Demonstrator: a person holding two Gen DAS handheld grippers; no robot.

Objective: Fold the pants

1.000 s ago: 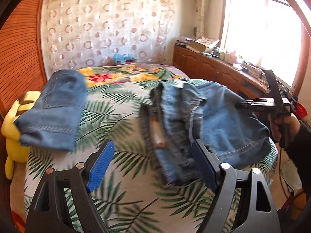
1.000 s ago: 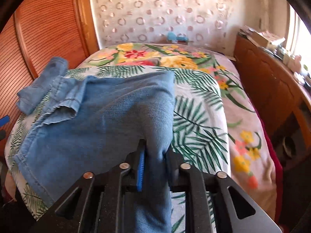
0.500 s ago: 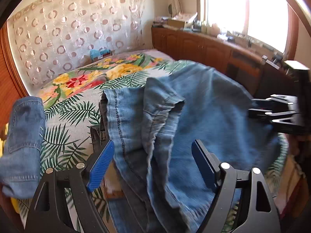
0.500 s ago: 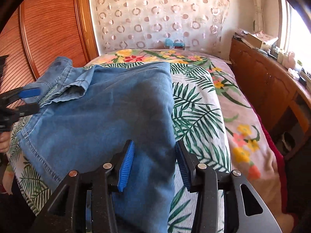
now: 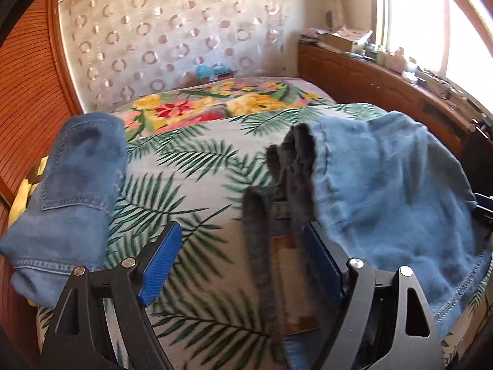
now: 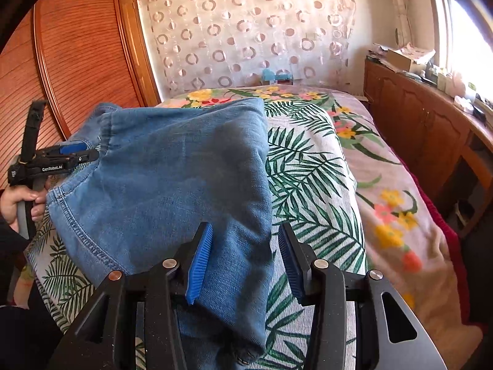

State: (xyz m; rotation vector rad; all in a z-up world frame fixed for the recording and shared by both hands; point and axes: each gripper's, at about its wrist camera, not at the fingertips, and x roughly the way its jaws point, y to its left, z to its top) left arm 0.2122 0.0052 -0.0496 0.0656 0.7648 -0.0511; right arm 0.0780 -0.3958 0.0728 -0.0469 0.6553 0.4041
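Mid-fold: jeans [image 6: 160, 178] lie doubled, centre frame. Right gripper [image 6: 243, 262] jaws parted, denim loose between. Left gripper [image 5: 237, 265] wide open, empty. Next: regrip waistband edge.

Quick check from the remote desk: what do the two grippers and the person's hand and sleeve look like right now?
Both grippers are black frames with silver bolts and ribbed blue pads: the left gripper and the right gripper match. Seen from the right wrist camera, the left one carries white "GenRobot.AI" lettering and a tall black post. The hand grips a grey handle, and the sleeve is dark.
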